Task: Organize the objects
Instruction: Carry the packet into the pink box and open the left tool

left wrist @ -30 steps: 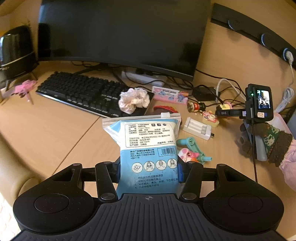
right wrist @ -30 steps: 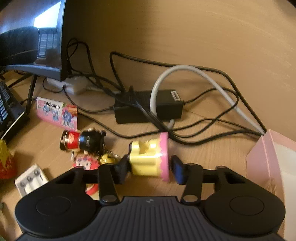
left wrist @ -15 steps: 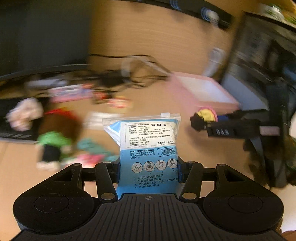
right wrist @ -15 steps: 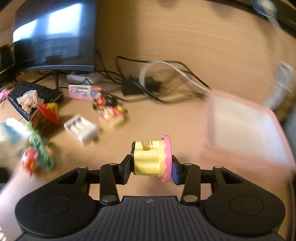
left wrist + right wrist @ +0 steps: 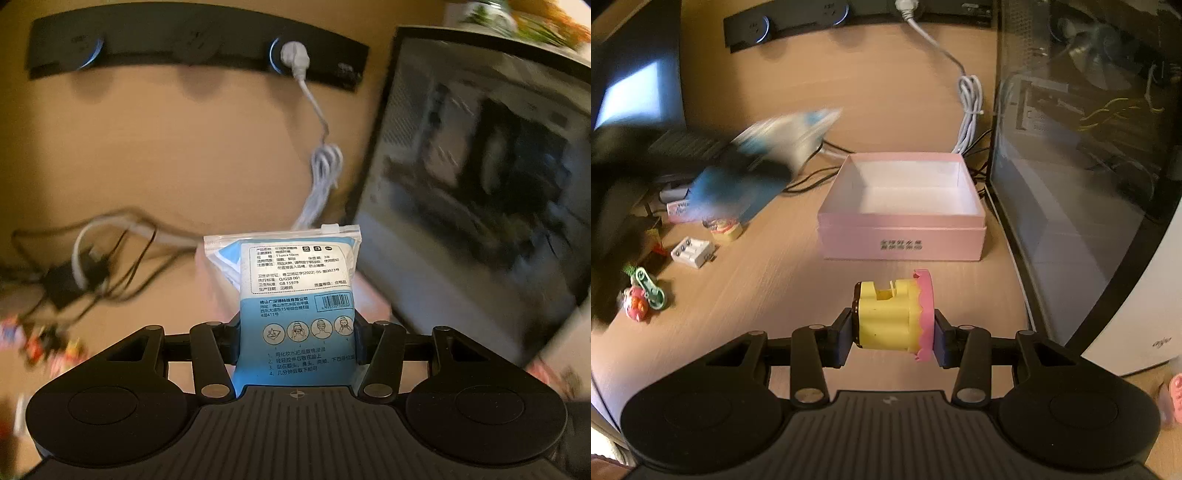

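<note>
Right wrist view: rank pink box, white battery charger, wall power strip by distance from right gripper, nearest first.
From the right gripper, shut on the yellow toy:
1. Pink box, straight ahead, open.
2. White battery charger, far left on the desk.
3. Wall power strip, top, behind the box.

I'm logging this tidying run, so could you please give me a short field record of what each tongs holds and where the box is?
left tongs: shut on blue packet
right tongs: shut on yellow toy
pink box: open, looks empty, on the desk ahead of the right tongs
loose items: white charger, small toys at left of the desk
blur: left-wrist view smeared
</note>
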A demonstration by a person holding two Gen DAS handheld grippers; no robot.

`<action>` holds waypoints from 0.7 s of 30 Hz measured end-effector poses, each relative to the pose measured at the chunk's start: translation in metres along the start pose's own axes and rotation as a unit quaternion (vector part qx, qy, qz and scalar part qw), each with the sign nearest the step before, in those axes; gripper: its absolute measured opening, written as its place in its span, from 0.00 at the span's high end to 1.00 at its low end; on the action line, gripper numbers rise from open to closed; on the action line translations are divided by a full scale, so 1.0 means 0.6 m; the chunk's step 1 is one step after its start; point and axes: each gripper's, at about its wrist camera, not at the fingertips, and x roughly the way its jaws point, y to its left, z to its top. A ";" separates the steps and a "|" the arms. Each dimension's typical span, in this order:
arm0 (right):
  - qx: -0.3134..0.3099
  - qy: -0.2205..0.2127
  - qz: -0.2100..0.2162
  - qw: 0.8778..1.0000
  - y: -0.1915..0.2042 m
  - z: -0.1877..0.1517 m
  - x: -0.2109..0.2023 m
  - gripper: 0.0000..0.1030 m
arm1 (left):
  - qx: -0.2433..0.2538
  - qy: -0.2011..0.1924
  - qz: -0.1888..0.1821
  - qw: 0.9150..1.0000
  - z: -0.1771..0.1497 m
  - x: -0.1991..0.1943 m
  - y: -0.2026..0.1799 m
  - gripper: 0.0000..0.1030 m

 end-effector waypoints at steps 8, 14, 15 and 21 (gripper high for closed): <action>0.002 -0.004 0.054 0.999 -0.032 -0.003 0.017 0.59 | 0.003 0.048 0.066 0.997 0.079 0.196 -0.041 0.45; -0.032 0.003 0.091 0.995 -0.042 -0.014 0.038 0.59 | 0.009 0.028 0.084 0.996 0.061 0.227 -0.056 0.42; -0.032 0.005 0.095 0.995 -0.046 -0.014 0.043 0.59 | 0.027 0.058 0.090 0.994 0.053 0.244 -0.060 0.42; -0.040 0.018 0.120 0.992 -0.067 -0.008 0.072 0.59 | -0.026 0.094 0.111 0.989 -0.008 0.278 -0.024 0.42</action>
